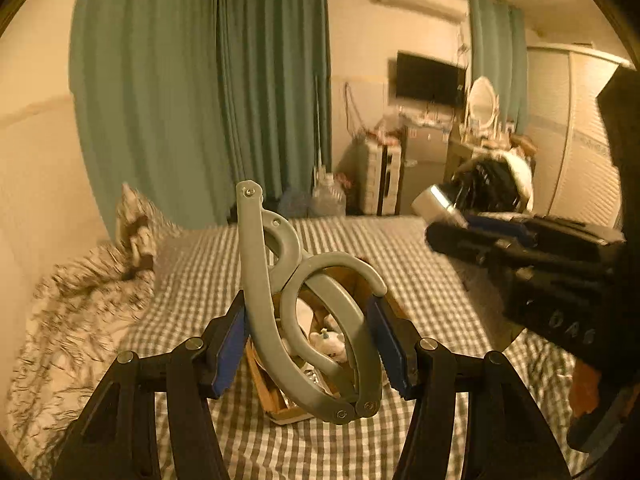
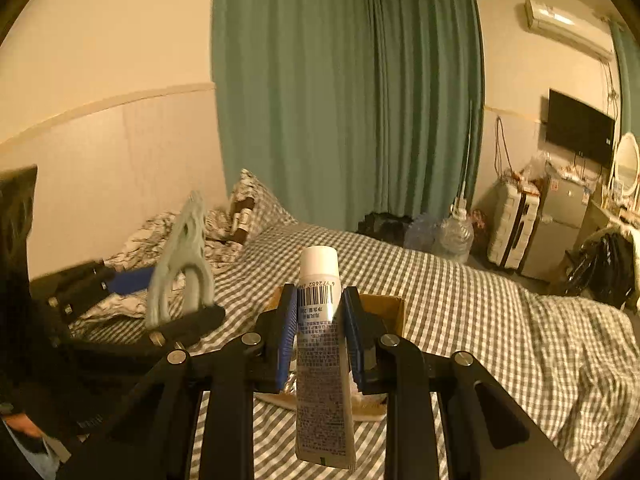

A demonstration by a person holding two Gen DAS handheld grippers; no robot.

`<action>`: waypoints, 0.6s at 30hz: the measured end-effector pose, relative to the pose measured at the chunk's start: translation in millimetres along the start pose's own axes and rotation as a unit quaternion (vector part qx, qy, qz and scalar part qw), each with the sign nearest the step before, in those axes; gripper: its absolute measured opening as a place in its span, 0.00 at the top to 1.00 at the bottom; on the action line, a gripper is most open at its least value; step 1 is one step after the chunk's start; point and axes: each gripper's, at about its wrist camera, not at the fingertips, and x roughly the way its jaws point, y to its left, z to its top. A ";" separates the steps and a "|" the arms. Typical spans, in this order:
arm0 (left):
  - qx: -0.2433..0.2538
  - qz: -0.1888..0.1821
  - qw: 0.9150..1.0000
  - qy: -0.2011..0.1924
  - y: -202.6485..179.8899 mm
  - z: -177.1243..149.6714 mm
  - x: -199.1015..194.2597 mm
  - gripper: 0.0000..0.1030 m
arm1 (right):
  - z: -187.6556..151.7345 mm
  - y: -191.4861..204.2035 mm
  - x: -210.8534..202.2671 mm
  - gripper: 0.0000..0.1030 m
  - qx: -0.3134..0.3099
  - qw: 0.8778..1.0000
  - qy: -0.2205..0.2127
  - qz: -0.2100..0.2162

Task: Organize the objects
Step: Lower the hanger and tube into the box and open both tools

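Left claw: the left claw [image 1: 308, 344] is clamped on a grey folding hanger [image 1: 304, 304], blue pads pressing on its 2 curved arms; the jaws stand about half apart because the hanger fills the gap.
Hanger's axis: its long arm runs up and slightly away from the claw, the riveted tip highest, the hinged end lowest and nearest the camera. It stands nearly upright, not flat.
Right claw: the right claw [image 2: 320, 332] is pinched tight on a tube [image 2: 322, 344] with a white cap and a barcode.
Tube's axis: it lies along the line of the fingers, cap forward and up, the crimped end hanging back below the claw toward the camera.
Box: an open cardboard box [image 2: 394, 306] sits on the checked bed [image 2: 480, 320]. From the right wrist view its rim shows just behind and below the tube's cap; from the left wrist view it lies directly beneath the hanger, seen through its loops, with small white items inside.
Height: both things are held in the air, clear of the box and the bedcover.
Which hand is nearer: I judge neither has much advantage; the 2 claws hang side by side over the box, the left one to the left of the tube, well apart from it.
What the next move turns on: if the box is the target, each thing lies straight down from its claw. The tube must tip cap-down or flat to fit; the hanger is long and may need laying over.
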 end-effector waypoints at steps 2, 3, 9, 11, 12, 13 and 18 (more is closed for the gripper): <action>-0.006 0.011 1.000 0.021 6.5 -1.9 34.1 0.42 | 1.1 -11.7 28.4 0.78 0.010 1.000 0.013 -0.007; -0.006 0.011 1.000 0.029 9.7 -2.8 50.2 0.42 | 0.1 -17.5 41.9 0.78 0.016 1.000 0.021 -0.007; -0.011 -0.002 0.998 0.062 16.3 -25.7 124.4 0.42 | -18.4 -47.1 129.2 0.78 0.057 0.996 0.075 0.004; -0.015 0.004 0.998 0.067 19.0 -32.9 145.4 0.42 | -26.8 -56.0 155.3 0.78 0.065 0.994 0.088 0.010; -0.016 0.006 0.998 0.068 18.7 -35.8 153.1 0.42 | -30.0 -58.9 164.0 0.78 0.069 0.993 0.091 0.014; -0.017 0.003 0.998 0.068 19.4 -37.8 158.7 0.42 | -33.9 -60.3 171.4 0.78 0.071 0.993 0.094 0.016; -0.021 -0.008 0.996 0.084 19.9 -41.4 174.7 0.35 | -44.9 -69.2 187.3 0.44 0.056 0.994 0.090 -0.017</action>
